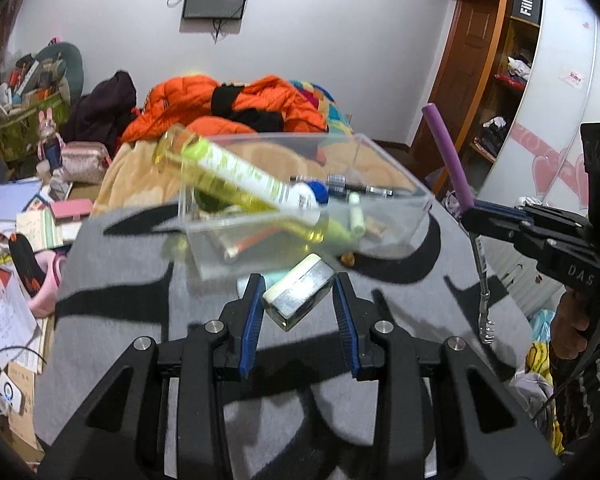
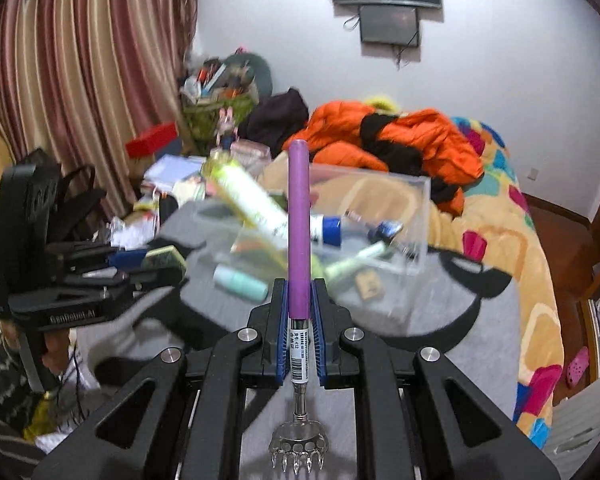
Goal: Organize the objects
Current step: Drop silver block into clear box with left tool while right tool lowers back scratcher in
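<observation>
At twelve o'clock sat the clear bin (image 1: pixel 300 200), while my left gripper (image 1: pixel 298 300) pinched a small tin (image 1: pixel 300 294) and my right gripper (image 2: pixel 299 322) clamped the back scratcher (image 2: pixel 299 216) upright.

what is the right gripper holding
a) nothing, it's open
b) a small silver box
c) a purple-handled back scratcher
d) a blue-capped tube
c: in the right wrist view the right gripper is shut on the purple-handled back scratcher, handle pointing up and metal claw hanging below, while the small silver box sits between the left gripper fingers.
</observation>
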